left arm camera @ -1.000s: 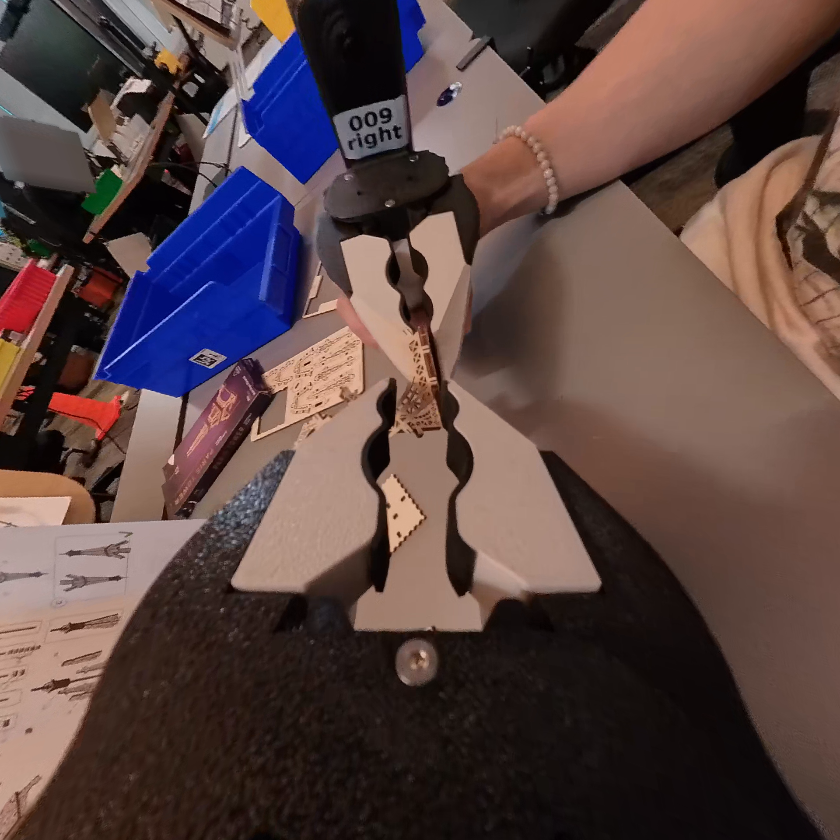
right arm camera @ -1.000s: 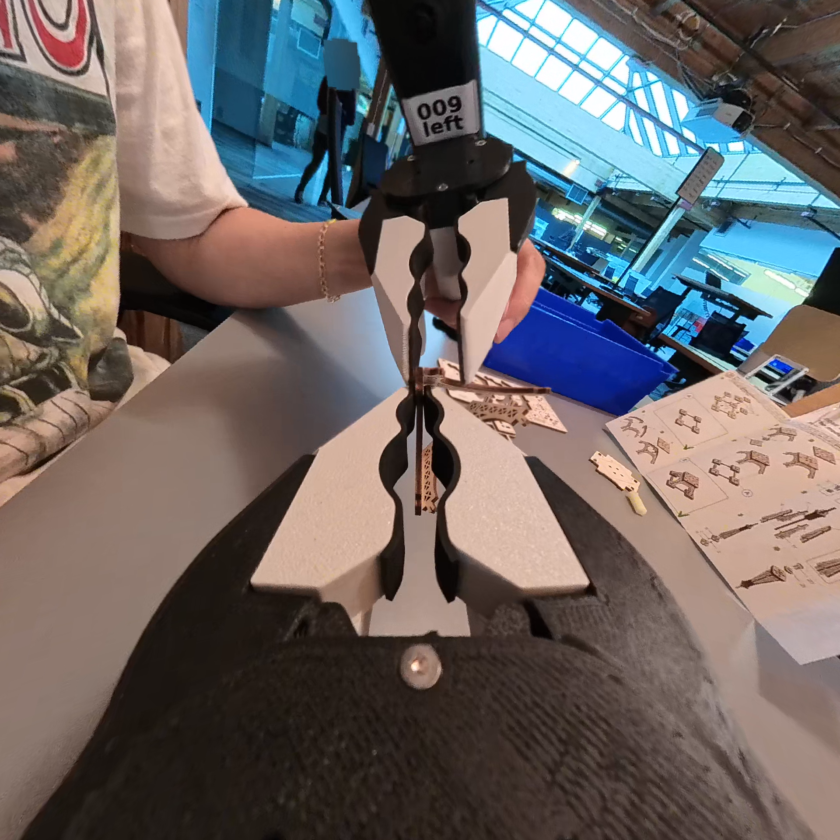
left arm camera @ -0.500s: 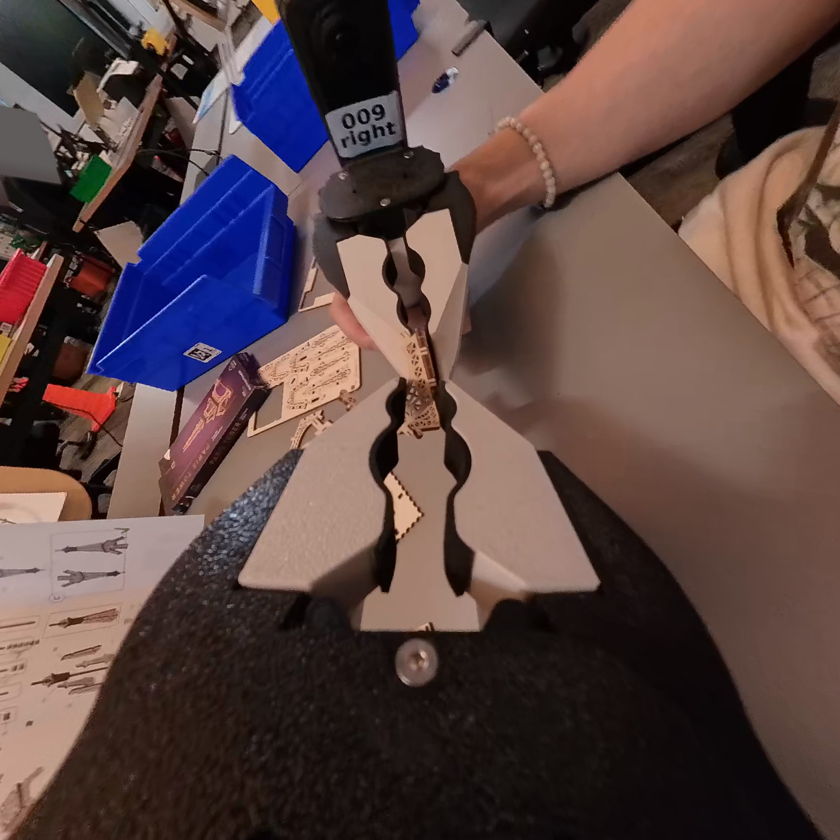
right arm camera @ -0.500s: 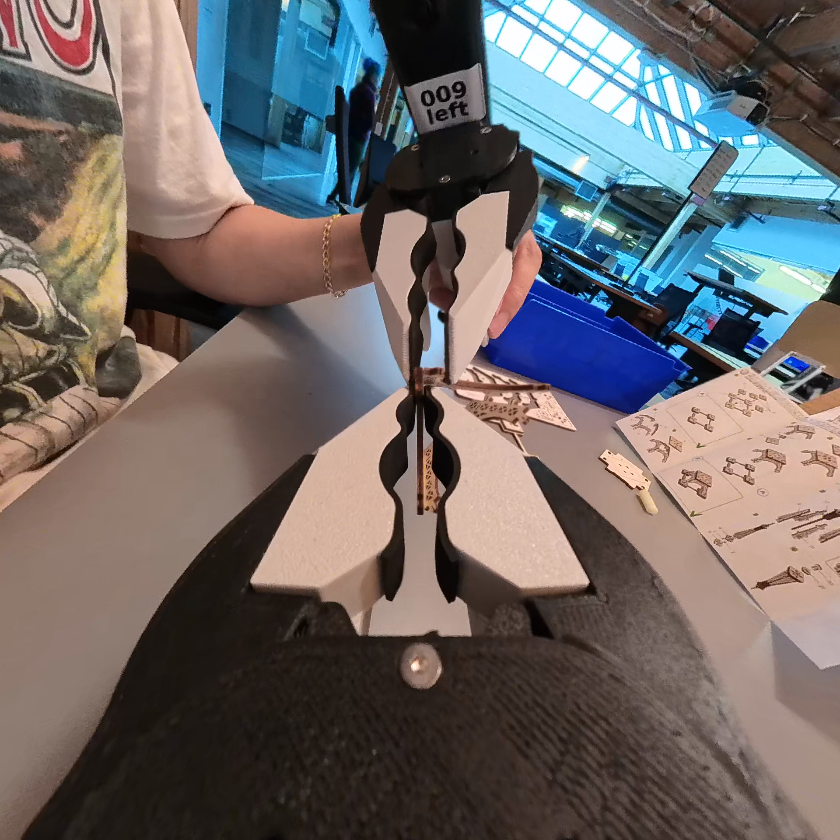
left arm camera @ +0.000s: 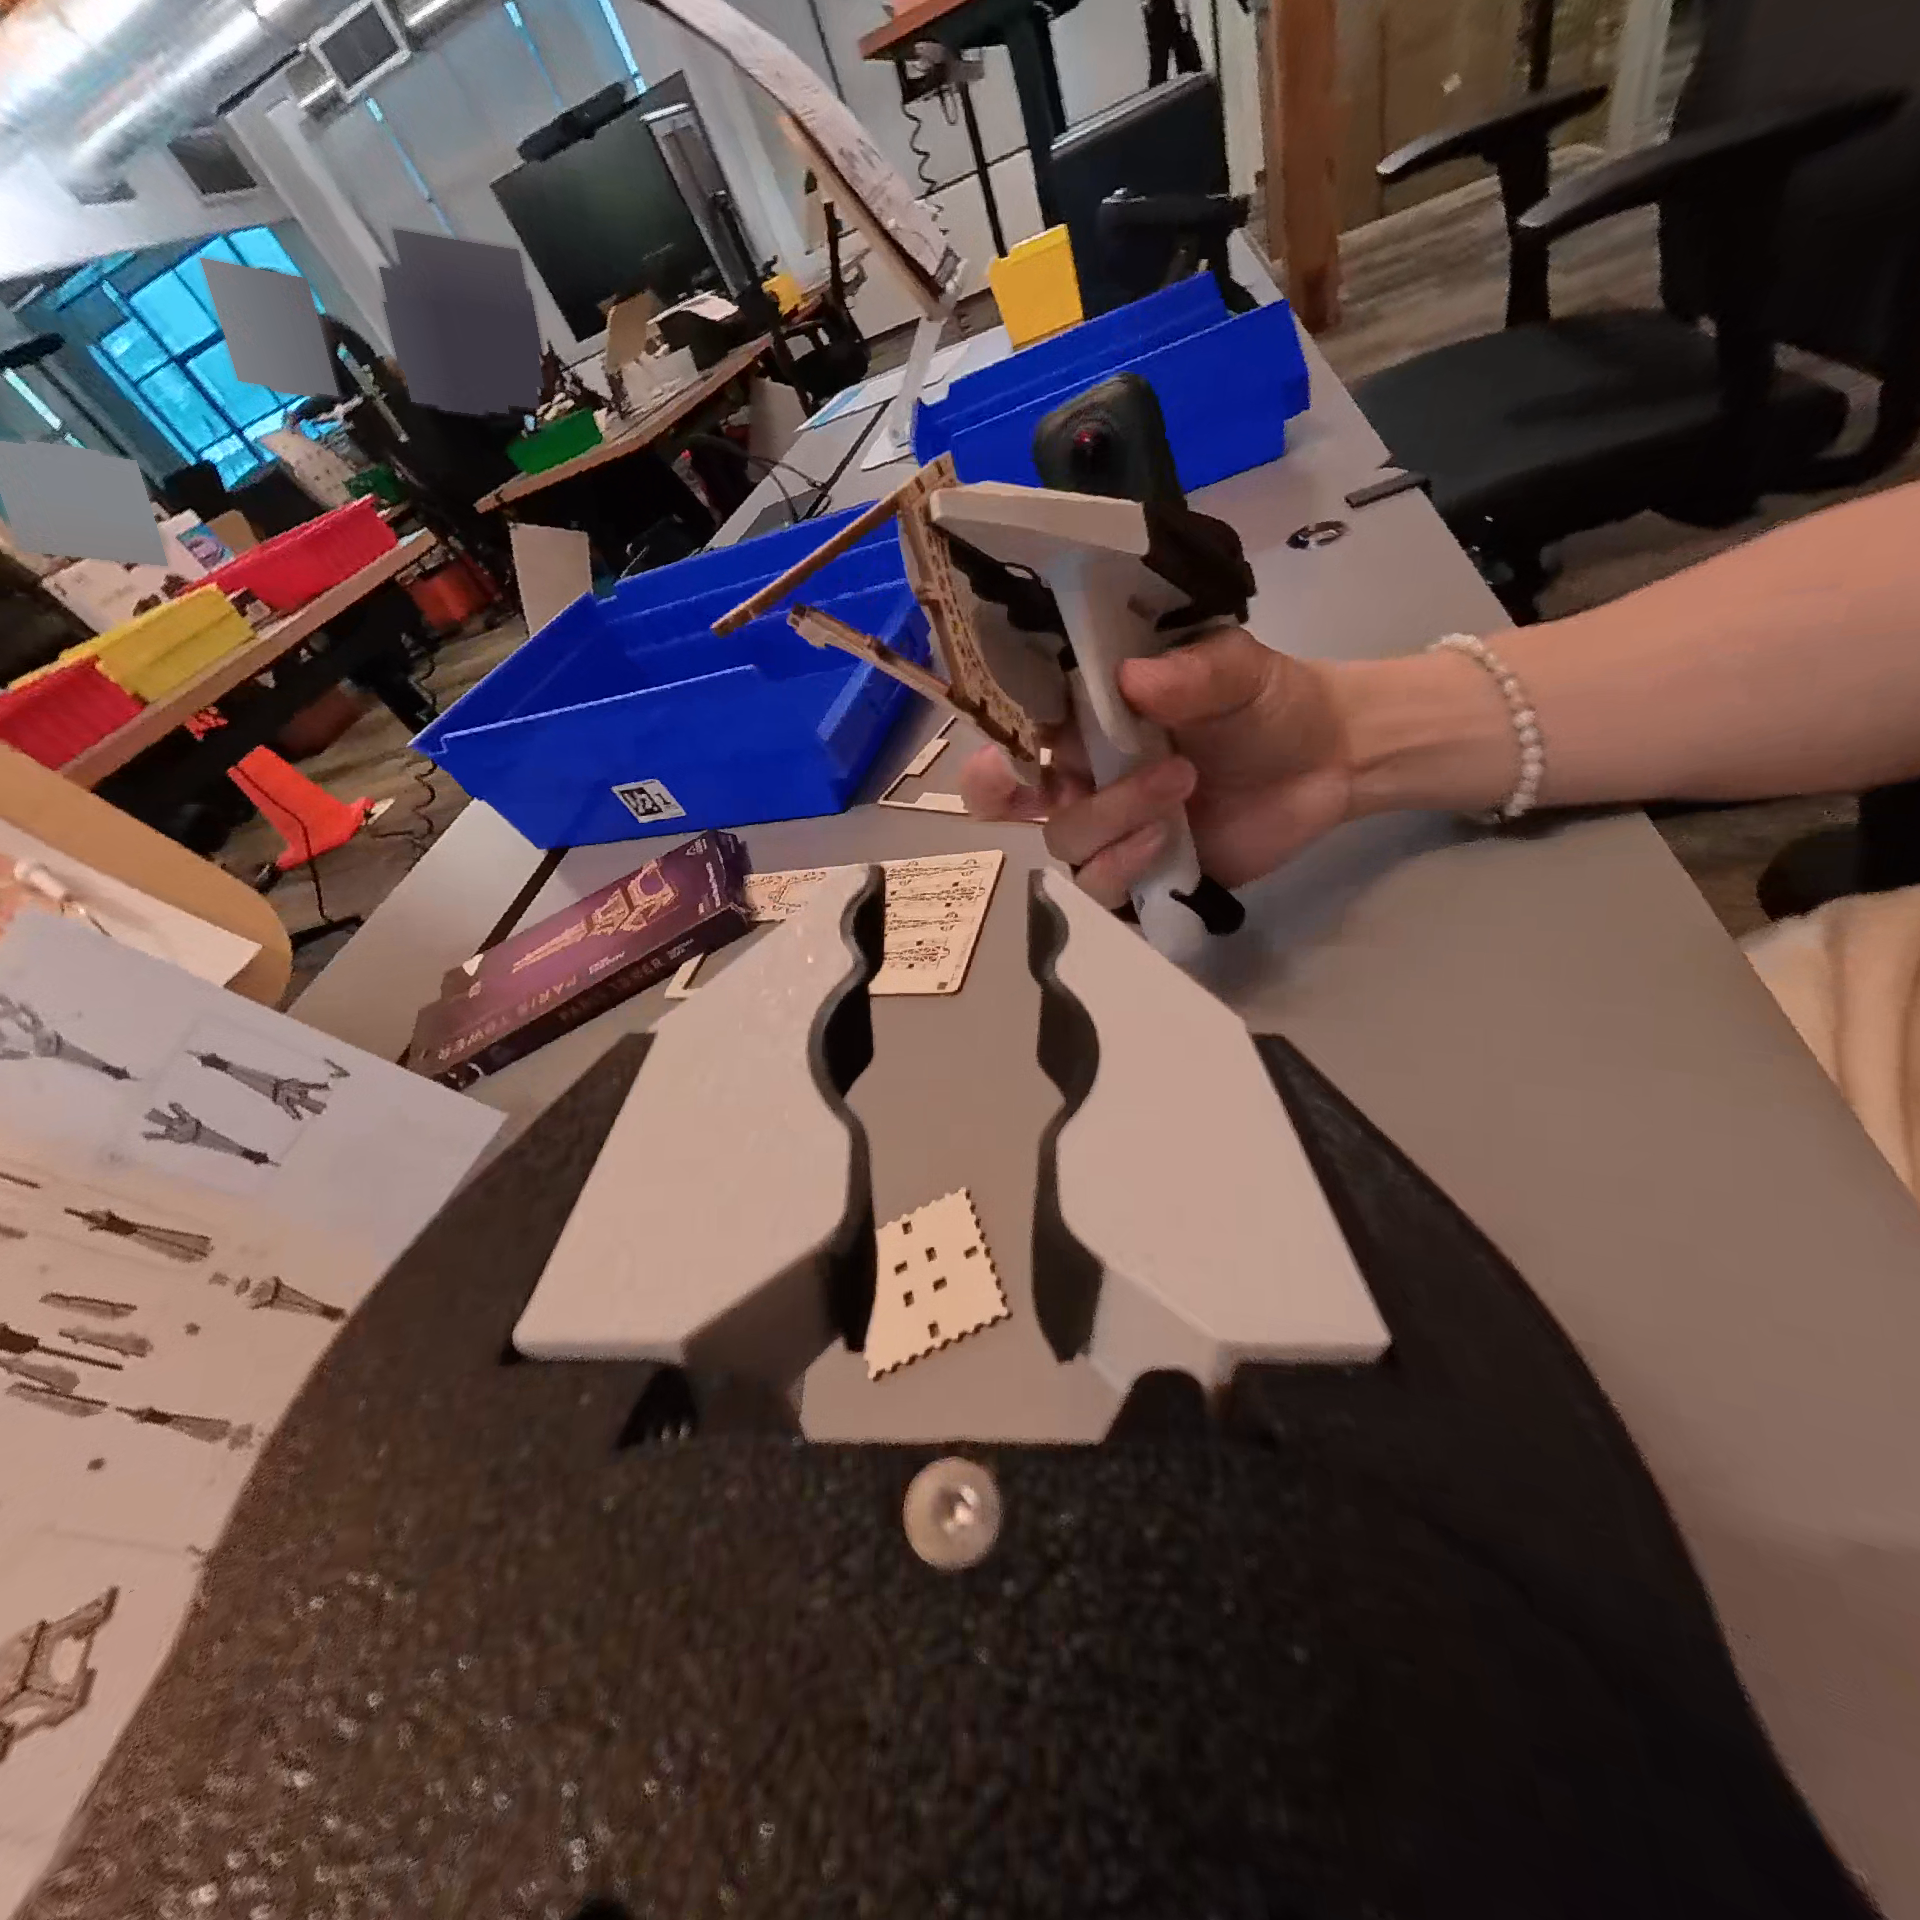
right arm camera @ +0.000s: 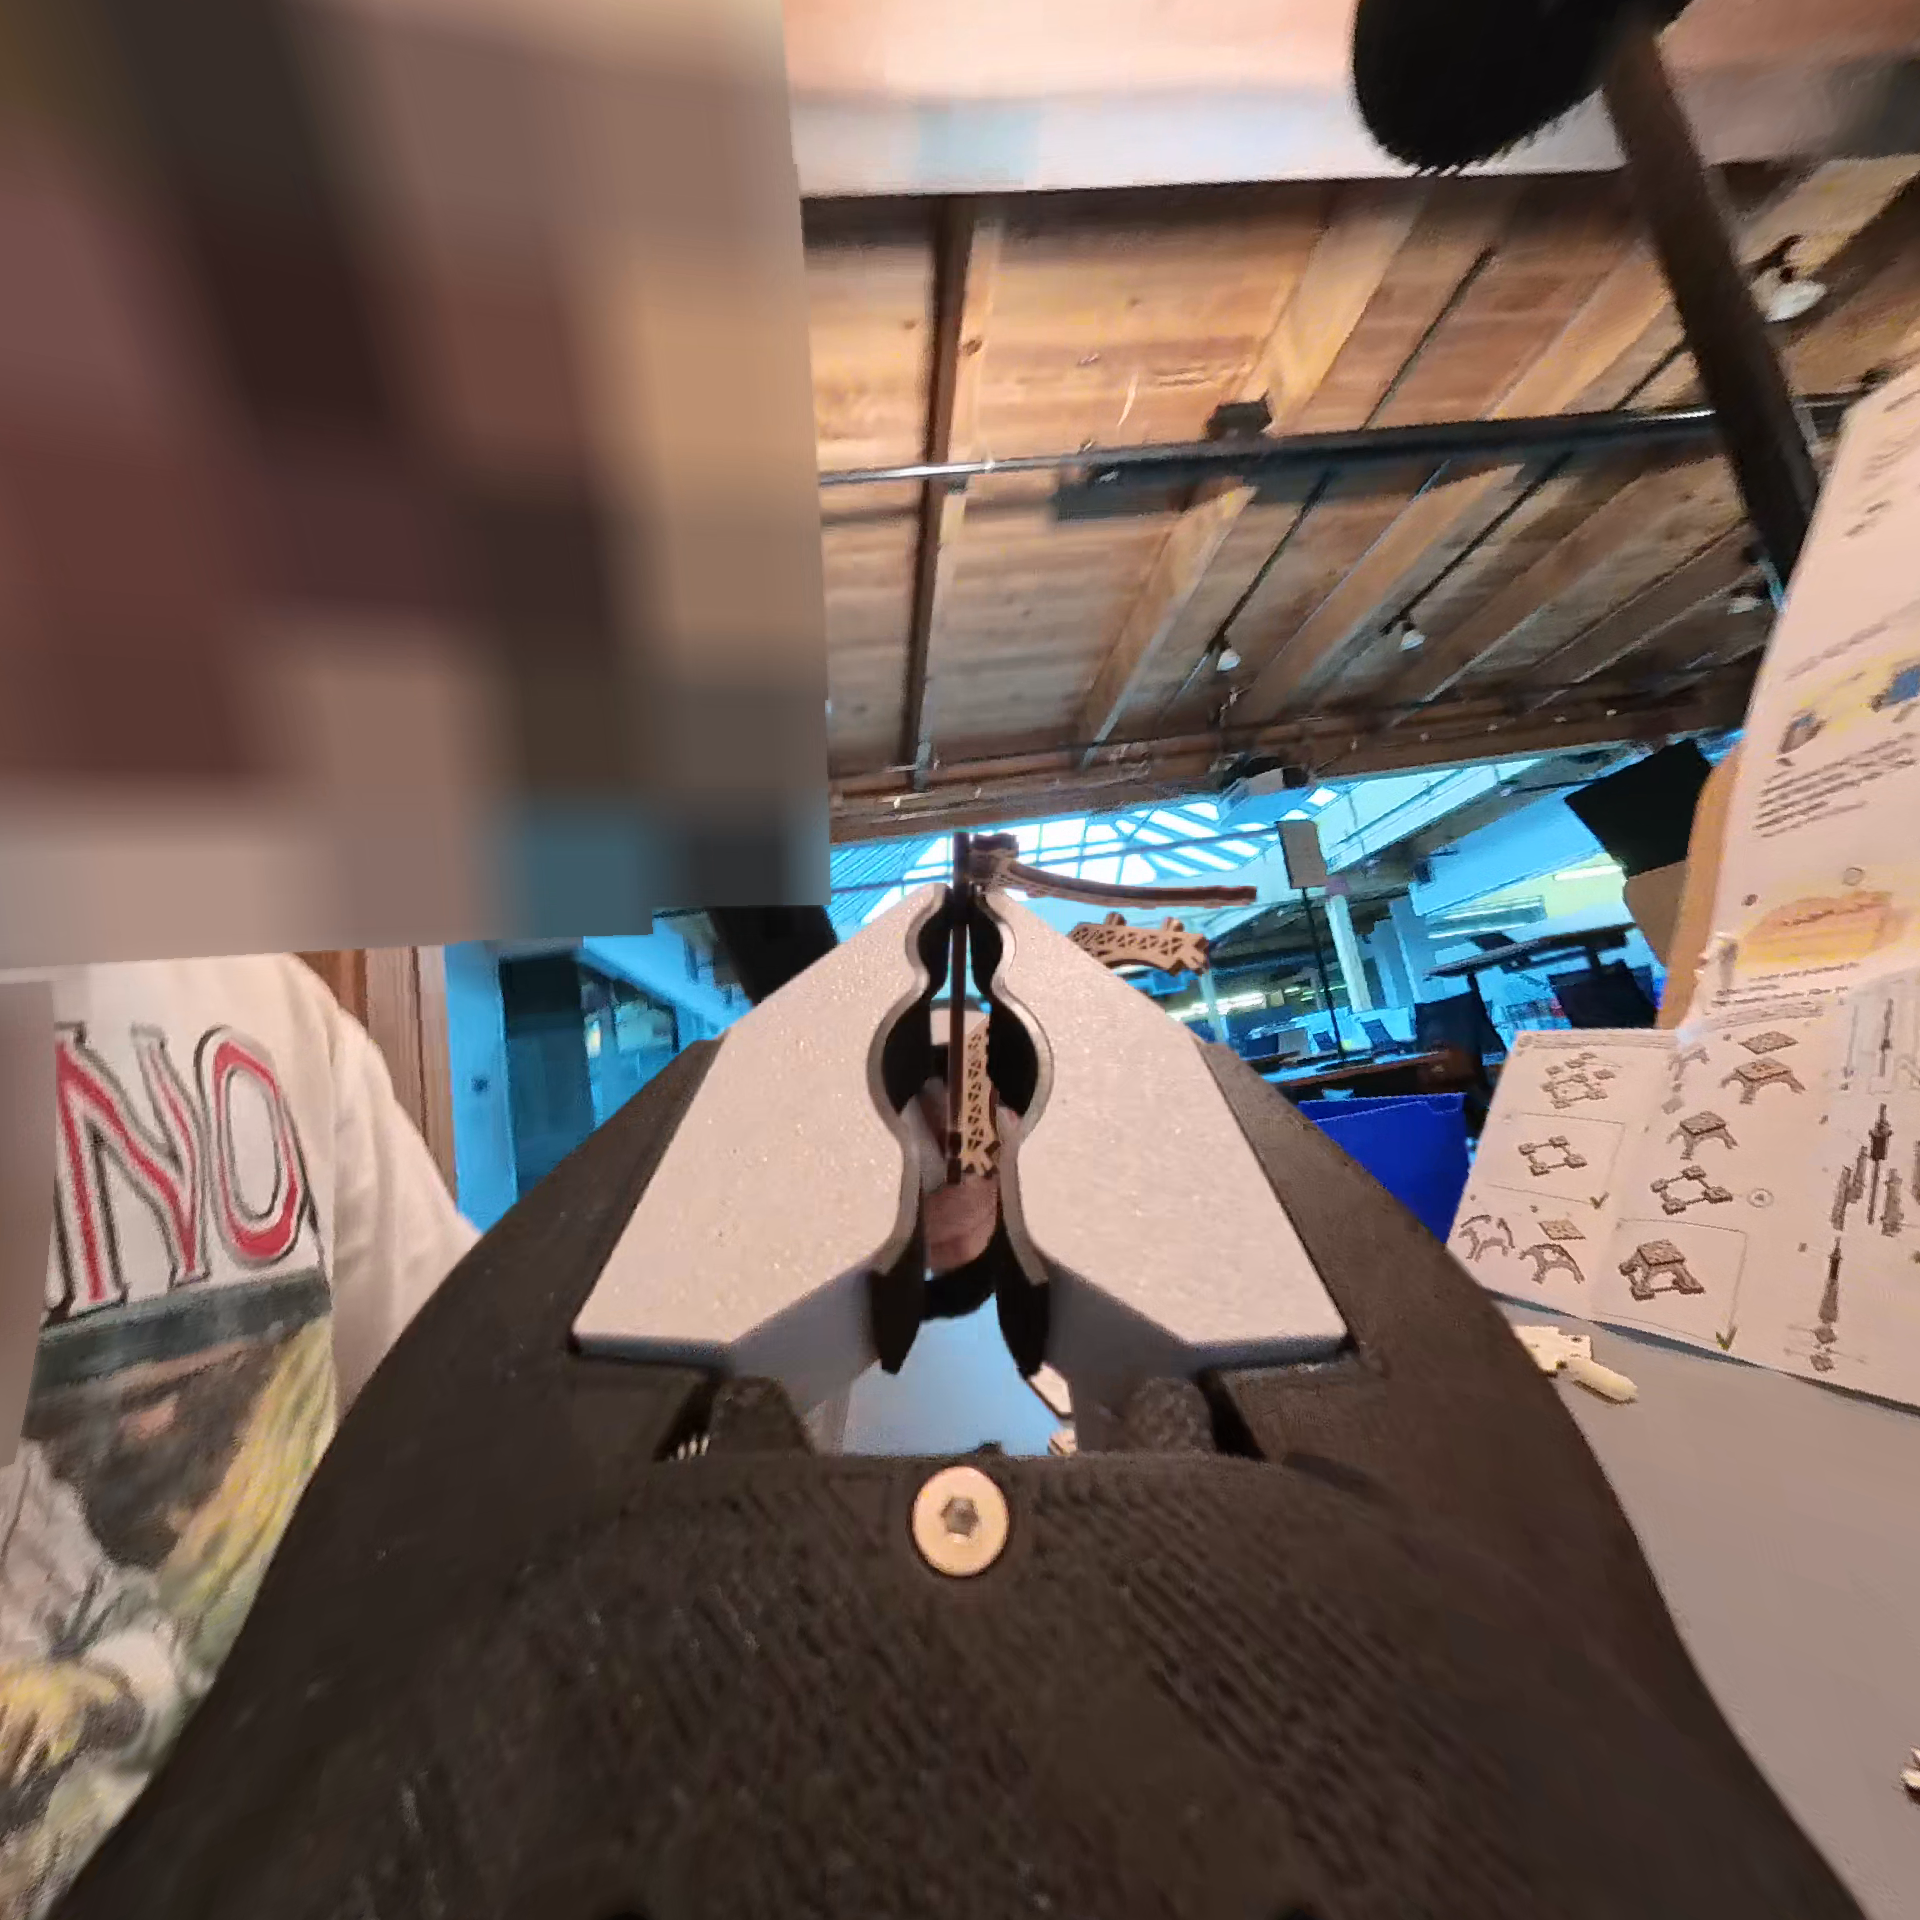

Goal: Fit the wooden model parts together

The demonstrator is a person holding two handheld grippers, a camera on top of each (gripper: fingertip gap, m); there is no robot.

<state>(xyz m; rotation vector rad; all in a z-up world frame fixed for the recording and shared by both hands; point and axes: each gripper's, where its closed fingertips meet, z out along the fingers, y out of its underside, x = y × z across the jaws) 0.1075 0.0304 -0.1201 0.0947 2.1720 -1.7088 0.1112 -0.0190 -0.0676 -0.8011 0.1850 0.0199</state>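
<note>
— Jaws on the left gripper (left arm camera: 956, 935)?
— Spread wide, nothing between them; a small square wooden piece (left arm camera: 938, 1283) lies on the bench (left arm camera: 1455, 1091) below.
— And the right gripper (right arm camera: 961, 914)?
— Clamped on the wooden model assembly (left arm camera: 935, 634), raised above the bench, far right of the blue bin (left arm camera: 665, 717).

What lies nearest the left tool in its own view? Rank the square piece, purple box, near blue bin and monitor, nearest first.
From the left tool:
1. Square piece, seen between its fingers.
2. Purple box, on the table, ahead left.
3. Near blue bin, behind the box.
4. Monitor, far back, beyond the table.
</note>
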